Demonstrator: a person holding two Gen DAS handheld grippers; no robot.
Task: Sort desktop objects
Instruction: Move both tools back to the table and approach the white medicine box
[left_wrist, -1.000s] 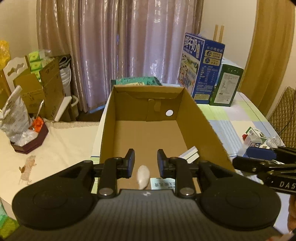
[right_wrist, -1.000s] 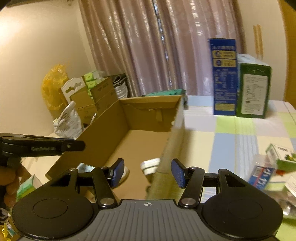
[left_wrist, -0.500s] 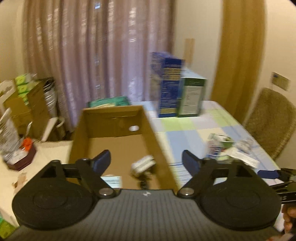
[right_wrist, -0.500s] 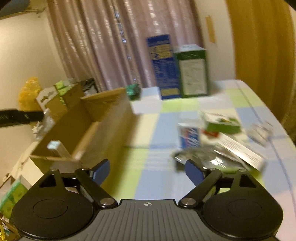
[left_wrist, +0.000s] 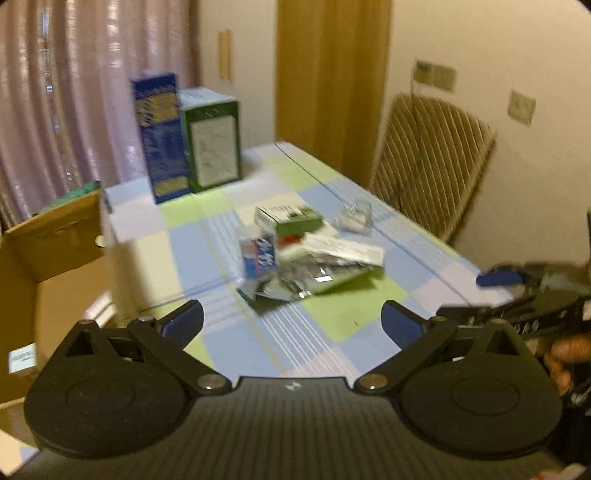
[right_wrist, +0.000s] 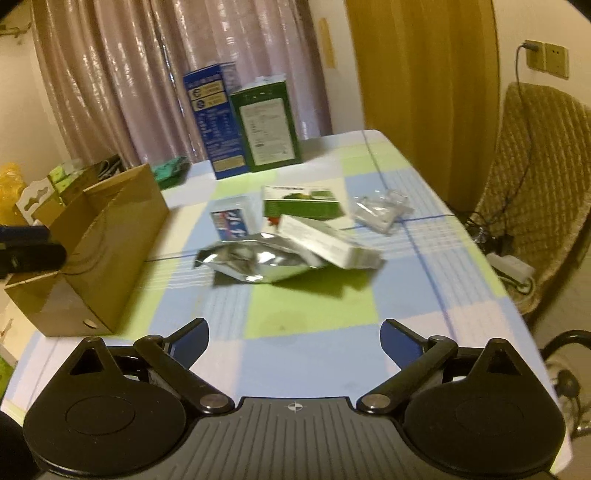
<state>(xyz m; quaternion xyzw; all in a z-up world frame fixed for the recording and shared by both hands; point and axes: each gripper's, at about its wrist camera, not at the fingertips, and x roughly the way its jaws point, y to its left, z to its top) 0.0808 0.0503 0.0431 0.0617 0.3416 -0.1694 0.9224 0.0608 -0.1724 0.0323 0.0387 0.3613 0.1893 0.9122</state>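
Both grippers have swung from the box (right_wrist: 110, 236) to the table (right_wrist: 314, 343); left gripper (left_wrist: 291, 321) and right gripper (right_wrist: 294, 339) are opening, empty. Ahead lies the pouch (right_wrist: 255, 264) among cartons (right_wrist: 301, 203); a white packet (left_wrist: 22, 357) sits in the box

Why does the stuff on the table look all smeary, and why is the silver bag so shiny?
Left wrist view: motion blur smears the blue box and the little packets. Right wrist view: sharper, though the edges bend from the fisheye lens; the silver bag mirrors the warm room light as glare and casts a dark shadow on the tablecloth.
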